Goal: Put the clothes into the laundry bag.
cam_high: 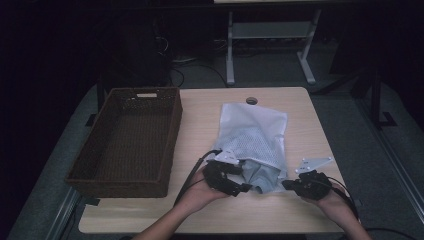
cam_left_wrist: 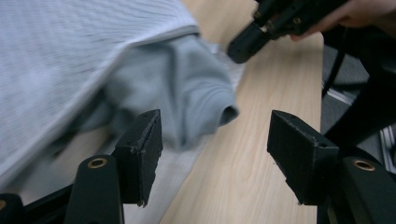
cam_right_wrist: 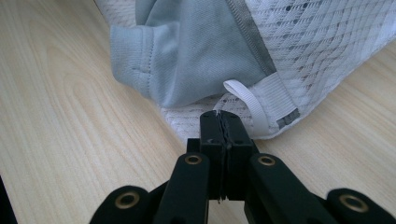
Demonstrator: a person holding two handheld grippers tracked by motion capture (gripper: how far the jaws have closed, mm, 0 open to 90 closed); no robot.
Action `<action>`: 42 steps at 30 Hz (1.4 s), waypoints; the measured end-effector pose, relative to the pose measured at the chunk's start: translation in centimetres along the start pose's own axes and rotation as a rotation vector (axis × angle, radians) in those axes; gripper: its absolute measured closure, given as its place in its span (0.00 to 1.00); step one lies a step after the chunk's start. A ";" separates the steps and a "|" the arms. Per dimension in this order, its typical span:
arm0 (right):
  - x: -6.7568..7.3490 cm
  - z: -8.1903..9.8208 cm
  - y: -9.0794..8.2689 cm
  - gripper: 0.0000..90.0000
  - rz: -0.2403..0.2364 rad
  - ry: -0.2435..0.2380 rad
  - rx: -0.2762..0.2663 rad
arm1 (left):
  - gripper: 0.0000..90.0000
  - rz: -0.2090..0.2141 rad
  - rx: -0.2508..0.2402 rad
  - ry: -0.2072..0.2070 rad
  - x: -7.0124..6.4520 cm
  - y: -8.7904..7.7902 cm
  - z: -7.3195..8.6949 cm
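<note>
Two grippers flank the near, open end of the mesh bag (cam_high: pixel 255 137), its long axis running away across the table (cam_high: pixel 210 112). The left gripper (cam_left_wrist: pixel 215 140), jaws spread and empty, faces the grey cloth (cam_left_wrist: pixel 191 100) spilling from the mouth and sits nearer it. The right gripper (cam_right_wrist: pixel 225 122), jaws pressed together, pinches the bag's bottom edge; a wicker basket (cam_high: pixel 127 137) waits left, with dark floor beyond.
</note>
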State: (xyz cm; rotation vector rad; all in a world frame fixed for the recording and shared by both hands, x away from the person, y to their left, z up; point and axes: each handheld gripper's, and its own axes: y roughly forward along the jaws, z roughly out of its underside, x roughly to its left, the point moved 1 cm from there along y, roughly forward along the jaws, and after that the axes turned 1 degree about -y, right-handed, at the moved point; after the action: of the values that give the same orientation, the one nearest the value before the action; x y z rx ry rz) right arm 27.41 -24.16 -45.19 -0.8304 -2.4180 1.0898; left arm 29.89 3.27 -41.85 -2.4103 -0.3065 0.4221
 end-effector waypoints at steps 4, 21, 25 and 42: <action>-0.1 0.0 0.0 0.98 0.000 -0.003 -0.001 | 0.39 0.030 0.048 0.035 -0.2 2.8 -0.5; -0.4 0.1 -0.5 0.98 0.016 -0.003 -0.010 | 0.84 -0.049 0.129 0.059 1.1 7.5 -0.6; -0.4 0.1 -0.5 0.98 0.018 -0.007 -0.007 | 0.95 -0.057 0.115 0.045 1.6 7.1 -0.5; -0.8 0.3 -1.1 0.98 0.033 -0.004 -0.010 | 0.96 -0.276 0.048 -0.002 5.1 5.3 -3.2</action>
State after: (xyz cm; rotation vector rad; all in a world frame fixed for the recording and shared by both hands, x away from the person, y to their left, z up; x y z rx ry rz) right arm 27.49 -25.45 -44.56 -0.8747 -2.4232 1.0933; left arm 36.38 -0.91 -44.10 -2.2779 -0.6133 0.3028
